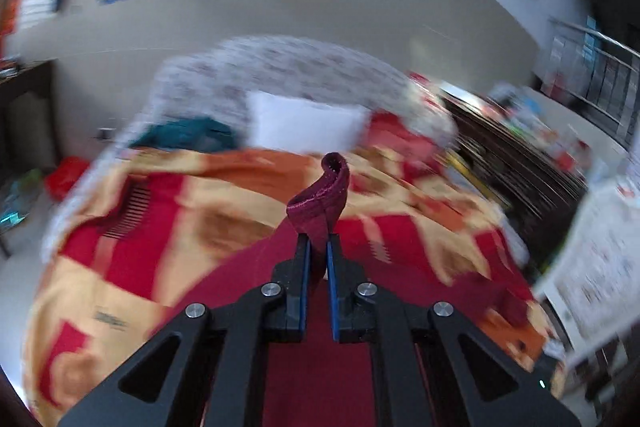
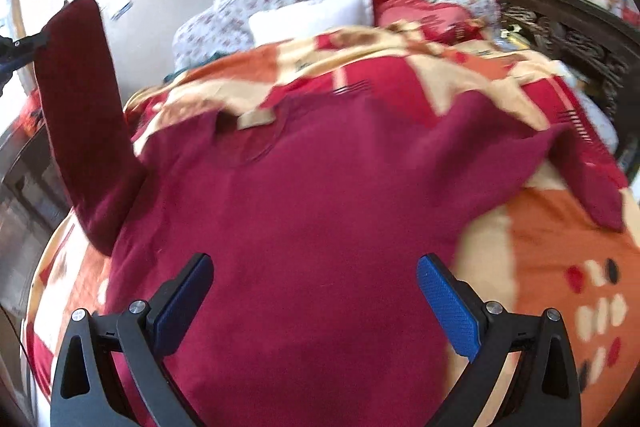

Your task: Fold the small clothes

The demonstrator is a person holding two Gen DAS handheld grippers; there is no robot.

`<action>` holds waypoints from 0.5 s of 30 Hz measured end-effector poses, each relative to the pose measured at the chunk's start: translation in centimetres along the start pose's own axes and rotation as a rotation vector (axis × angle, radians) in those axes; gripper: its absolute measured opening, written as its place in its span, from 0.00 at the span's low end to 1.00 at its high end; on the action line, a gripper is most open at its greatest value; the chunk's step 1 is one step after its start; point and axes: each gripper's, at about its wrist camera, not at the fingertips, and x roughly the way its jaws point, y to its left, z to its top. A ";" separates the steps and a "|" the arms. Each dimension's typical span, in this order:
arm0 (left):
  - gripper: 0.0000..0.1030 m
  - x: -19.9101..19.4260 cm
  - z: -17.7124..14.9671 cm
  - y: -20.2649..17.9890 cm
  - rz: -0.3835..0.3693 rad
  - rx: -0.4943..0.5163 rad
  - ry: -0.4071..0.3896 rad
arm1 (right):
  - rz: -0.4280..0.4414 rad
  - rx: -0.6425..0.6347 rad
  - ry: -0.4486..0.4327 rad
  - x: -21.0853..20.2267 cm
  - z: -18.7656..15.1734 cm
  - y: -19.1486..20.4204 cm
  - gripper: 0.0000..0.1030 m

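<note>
Maroon top [image 2: 320, 195] lies spread flat on the bed's patterned blanket [image 2: 560, 247], body & right sleeve down, prob. laid out so it can be folded. Left gripper [image 1: 319, 247] is clamped on the left sleeve cuff [image 1: 320, 199], holding that sleeve [image 2: 84, 123] up off the bed, looks like it's set to fold inward across the chest. Right gripper [image 2: 316, 303] hovers over the hem w/ jaws wide apart, nothing in them, angled down at the cloth.

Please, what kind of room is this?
Probably a bedroom: a bed under an orange, red and cream patterned blanket, a white pillow, and a dark carved wooden headboard.
</note>
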 end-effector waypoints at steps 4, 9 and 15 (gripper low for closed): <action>0.07 6.0 -4.5 -6.1 -0.103 0.032 0.137 | -0.054 0.061 -0.005 -0.6 0.3 -3.7 1.00; 0.08 12.4 -11.9 -10.4 -0.159 0.071 0.302 | -0.099 0.124 -0.001 -0.8 0.4 -7.4 1.00; 0.23 10.1 -13.4 -8.6 -0.141 0.123 0.331 | -0.056 0.102 0.010 0.3 1.0 -7.6 1.00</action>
